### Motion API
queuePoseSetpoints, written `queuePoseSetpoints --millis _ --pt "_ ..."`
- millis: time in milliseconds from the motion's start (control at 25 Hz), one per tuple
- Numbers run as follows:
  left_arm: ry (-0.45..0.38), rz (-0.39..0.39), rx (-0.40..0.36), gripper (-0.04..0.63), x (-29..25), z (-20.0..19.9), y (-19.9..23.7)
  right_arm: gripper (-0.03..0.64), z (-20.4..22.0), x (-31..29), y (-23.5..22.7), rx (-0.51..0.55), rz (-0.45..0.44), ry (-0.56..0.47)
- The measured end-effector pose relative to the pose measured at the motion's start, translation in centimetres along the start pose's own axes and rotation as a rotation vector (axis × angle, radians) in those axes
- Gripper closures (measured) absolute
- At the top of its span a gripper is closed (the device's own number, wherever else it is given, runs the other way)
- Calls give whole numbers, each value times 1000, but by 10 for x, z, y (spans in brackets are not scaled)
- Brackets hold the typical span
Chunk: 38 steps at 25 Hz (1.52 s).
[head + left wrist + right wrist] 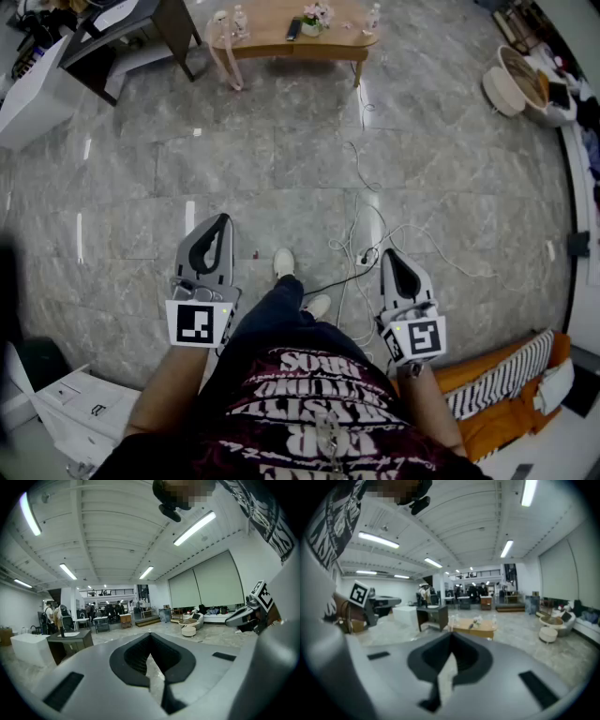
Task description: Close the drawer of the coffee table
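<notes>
The wooden coffee table (pixel 291 37) stands far off across the stone floor, with a few small items on top; in the right gripper view the coffee table (pixel 476 629) sits straight ahead in the distance. Its drawer cannot be made out from here. My left gripper (pixel 222 221) is held at waist height, jaws shut with nothing between them, and its own view shows the left gripper (pixel 150 633) pointing into the open room. My right gripper (pixel 387 254) is likewise shut and empty, and the right gripper (pixel 451 633) points toward the table.
A dark desk (pixel 131 28) and a white cabinet (pixel 28 94) stand left of the table. Loose cables (pixel 361 234) trail over the floor between me and the table. A round stool (pixel 506 89) is at far right, an orange sofa (pixel 497 394) at near right, a white drawer unit (pixel 66 403) at near left.
</notes>
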<state>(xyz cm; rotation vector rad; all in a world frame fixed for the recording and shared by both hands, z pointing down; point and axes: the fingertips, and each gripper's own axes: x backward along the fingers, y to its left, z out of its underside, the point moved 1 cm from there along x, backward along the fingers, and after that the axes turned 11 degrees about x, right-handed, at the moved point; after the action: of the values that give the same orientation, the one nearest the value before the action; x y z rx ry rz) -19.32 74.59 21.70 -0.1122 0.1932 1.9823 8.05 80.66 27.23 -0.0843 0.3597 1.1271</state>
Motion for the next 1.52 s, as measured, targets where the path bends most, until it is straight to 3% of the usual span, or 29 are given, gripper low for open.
queuePoseSetpoints --millis 520,960,1520 --pt "-27 -55 47 571 -52 -8 82 583 -33 -70 -18 -1 11 6" --pt "-57 12 102 571 -77 -11 116 581 -79 -110 -15 57 75 -21" --pt "-57 -49 97 571 -88 -16 139 581 -66 -112 -40 -1 99 -18"
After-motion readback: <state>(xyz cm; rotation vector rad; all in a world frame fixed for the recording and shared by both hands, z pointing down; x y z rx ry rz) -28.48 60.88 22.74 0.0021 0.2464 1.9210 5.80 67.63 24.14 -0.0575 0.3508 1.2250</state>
